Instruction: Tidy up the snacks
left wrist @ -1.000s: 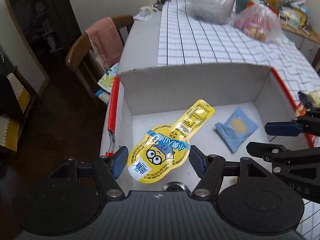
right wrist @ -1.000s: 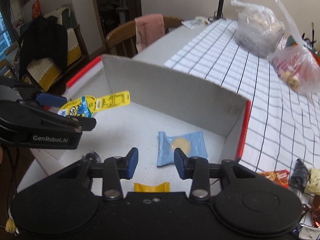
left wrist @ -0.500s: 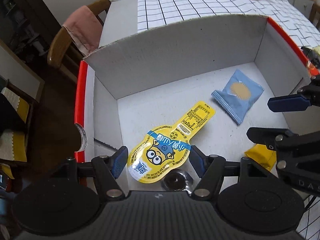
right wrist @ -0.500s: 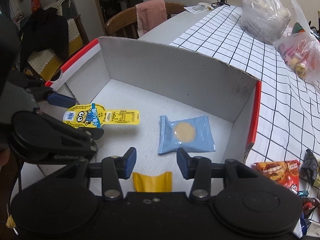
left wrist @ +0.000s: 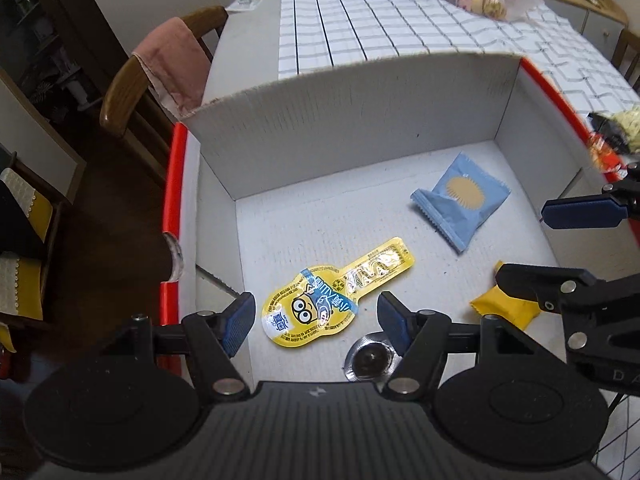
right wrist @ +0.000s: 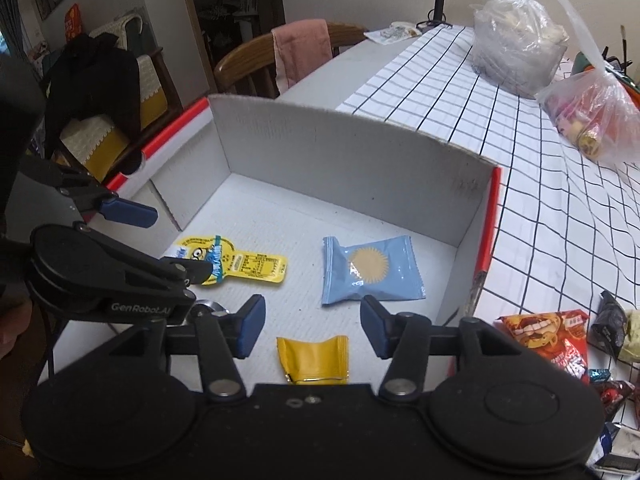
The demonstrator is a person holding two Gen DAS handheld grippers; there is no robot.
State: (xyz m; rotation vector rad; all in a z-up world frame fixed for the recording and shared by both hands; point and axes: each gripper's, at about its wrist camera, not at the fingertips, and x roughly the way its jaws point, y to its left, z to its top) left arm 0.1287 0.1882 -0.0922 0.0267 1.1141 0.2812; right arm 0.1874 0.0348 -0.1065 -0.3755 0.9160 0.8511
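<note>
Low in the middle of the left wrist view, the yellow cartoon pouch (left wrist: 334, 293) lies flat on the floor of the white box (left wrist: 352, 120), between the wide-apart jaws of the left gripper (left wrist: 316, 316) but touched by neither pad, which reads as a snack just let go. At bottom centre of the right wrist view, the right gripper (right wrist: 313, 326) has just been opening its jaws, and the small yellow packet (right wrist: 314, 360) lies loose on the floor below them. The blue packet (right wrist: 370, 270) rests mid-frame, apart from both. More snacks (right wrist: 548, 336) wait on the checked cloth (right wrist: 460, 92) at lower right, cut off by the frame edge. A shiny round thing (left wrist: 370, 360) is half hidden behind the left gripper's body and cannot be identified.
</note>
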